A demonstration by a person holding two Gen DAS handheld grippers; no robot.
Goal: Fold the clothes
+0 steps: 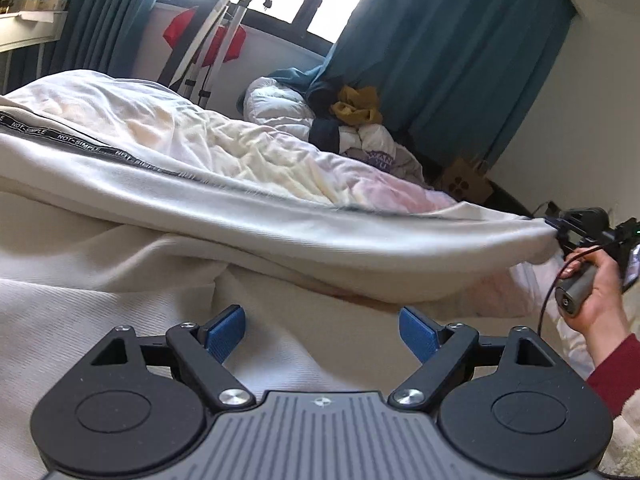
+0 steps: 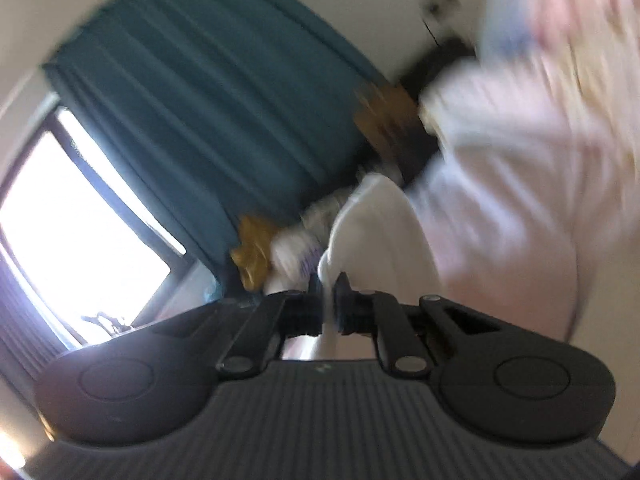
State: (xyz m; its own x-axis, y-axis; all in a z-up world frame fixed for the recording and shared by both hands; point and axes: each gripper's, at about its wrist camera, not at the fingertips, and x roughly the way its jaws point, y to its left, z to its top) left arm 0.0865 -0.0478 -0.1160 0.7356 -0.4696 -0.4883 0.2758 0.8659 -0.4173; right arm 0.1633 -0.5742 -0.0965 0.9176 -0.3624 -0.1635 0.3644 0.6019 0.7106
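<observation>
A white garment with a black lettered stripe [image 1: 224, 196] lies stretched across the bed in the left wrist view. My left gripper [image 1: 322, 334] is open, its blue pads [image 1: 224, 332] apart just above white fabric, holding nothing. My right gripper [image 1: 560, 232] is at the far right, shut on the garment's end and lifting it. In the blurred right wrist view the right gripper [image 2: 329, 300] is shut on a fold of the white garment [image 2: 376, 232], which hangs from its jaws.
A crumpled white sheet [image 1: 248, 148] covers the bed. A pile of clothes with a yellow item [image 1: 356, 108] sits at the far end by teal curtains [image 1: 440, 60]. A metal stand [image 1: 216, 40] and a cardboard box [image 1: 464, 180] stand beyond the bed.
</observation>
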